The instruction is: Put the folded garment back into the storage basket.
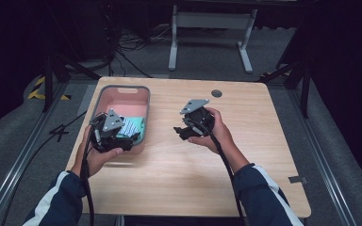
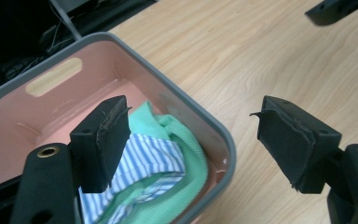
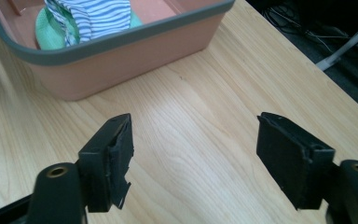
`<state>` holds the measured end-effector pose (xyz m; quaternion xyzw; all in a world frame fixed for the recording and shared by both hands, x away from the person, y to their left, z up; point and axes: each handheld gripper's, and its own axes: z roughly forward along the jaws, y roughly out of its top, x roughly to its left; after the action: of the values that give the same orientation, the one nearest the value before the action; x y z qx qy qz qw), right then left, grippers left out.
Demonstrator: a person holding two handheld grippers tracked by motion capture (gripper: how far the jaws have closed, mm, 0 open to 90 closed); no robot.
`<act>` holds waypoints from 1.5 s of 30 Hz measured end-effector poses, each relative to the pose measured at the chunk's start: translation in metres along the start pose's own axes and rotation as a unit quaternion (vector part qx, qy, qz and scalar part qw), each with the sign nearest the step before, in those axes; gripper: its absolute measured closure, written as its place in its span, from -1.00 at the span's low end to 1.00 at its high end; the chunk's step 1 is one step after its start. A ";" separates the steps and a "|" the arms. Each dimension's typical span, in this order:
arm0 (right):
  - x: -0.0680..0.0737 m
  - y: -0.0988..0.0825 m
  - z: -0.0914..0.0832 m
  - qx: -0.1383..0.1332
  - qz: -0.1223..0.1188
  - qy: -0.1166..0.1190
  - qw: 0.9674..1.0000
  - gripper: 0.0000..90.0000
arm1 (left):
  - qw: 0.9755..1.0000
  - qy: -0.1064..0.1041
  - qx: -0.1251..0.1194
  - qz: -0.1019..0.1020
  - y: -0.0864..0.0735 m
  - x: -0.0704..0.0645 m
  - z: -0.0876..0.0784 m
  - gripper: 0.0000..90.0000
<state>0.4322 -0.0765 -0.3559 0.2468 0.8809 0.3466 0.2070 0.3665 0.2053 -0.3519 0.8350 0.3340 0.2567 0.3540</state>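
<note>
A pink bin with a grey rim [image 1: 121,89] stands at the table's left side. Inside it lie a green cloth [image 2: 179,140] and a blue-and-white striped cloth [image 2: 149,161], bunched at the near end. My left gripper [image 1: 122,136] hovers over the bin's near right corner, open, with nothing between its jaws; in the left gripper view it [image 2: 191,140] straddles the rim. My right gripper [image 1: 179,132] is held above the bare table to the right of the bin, open and empty [image 3: 193,161]. The bin [image 3: 121,35] and both cloths show ahead of it.
The wooden table [image 1: 245,155] has a round dark grommet [image 1: 217,93] near its far edge. Beyond the table stand a white desk frame [image 1: 211,28] and floor cables. Dark curtains flank both sides. The tip of the other gripper [image 2: 335,8] shows at the top right of the left gripper view.
</note>
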 end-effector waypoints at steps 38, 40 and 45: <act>-0.006 -0.121 -0.054 0.033 -0.004 -0.061 0.998 -0.48 | 0.989 -0.088 0.036 0.110 -0.038 -0.083 0.035 -0.54; -0.006 -0.133 -0.055 0.036 0.000 -0.061 0.997 -0.48 | 0.989 -0.091 0.037 0.110 -0.040 -0.083 0.036 -0.53; -0.005 -0.150 -0.057 0.039 0.008 -0.061 0.997 -0.47 | 0.988 -0.095 0.042 0.110 -0.047 -0.084 0.041 -0.54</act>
<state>0.3619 -0.2038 -0.4232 0.2829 0.8773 0.2980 0.2481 0.3220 0.1512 -0.4291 0.9017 0.2151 0.1989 0.3179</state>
